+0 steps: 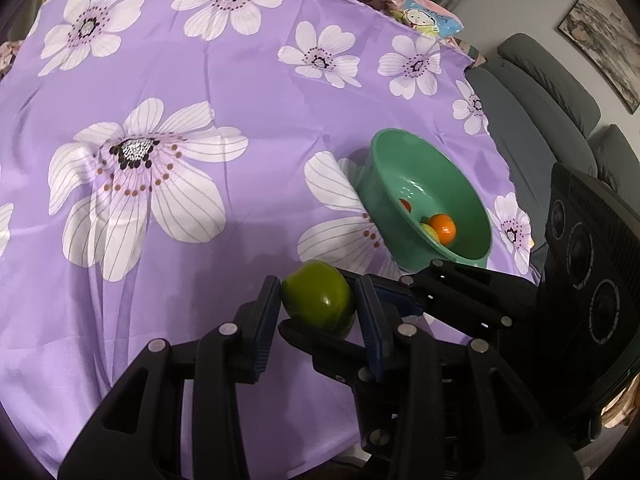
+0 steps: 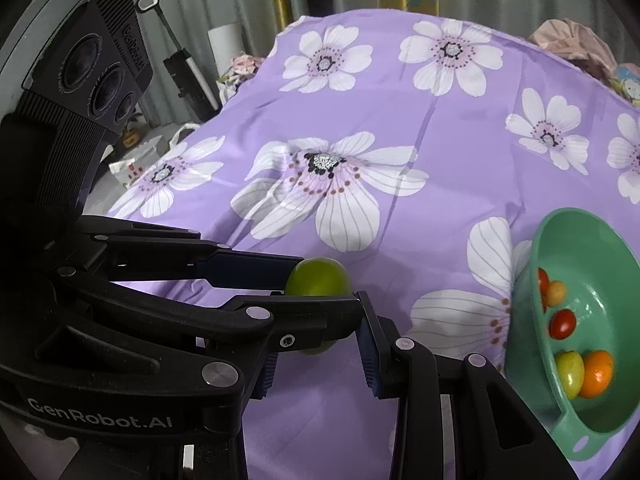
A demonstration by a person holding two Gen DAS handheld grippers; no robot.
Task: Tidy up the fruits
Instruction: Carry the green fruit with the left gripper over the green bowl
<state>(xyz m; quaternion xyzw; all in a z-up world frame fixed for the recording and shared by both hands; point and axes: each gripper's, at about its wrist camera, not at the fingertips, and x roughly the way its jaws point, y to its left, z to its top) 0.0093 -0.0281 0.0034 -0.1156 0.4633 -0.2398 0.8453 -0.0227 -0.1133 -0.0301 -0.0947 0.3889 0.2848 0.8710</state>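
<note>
A green fruit (image 1: 318,300) is gripped between the pads of the left tool (image 1: 318,308) while the right tool (image 2: 320,356), its jaws set wide around the same fruit, is held crosswise just above the purple flowered cloth (image 1: 160,240) on the worktop, near a tilted green bowl (image 1: 384,200) holding an orange (image 1: 443,228) and other small fruits.
</note>
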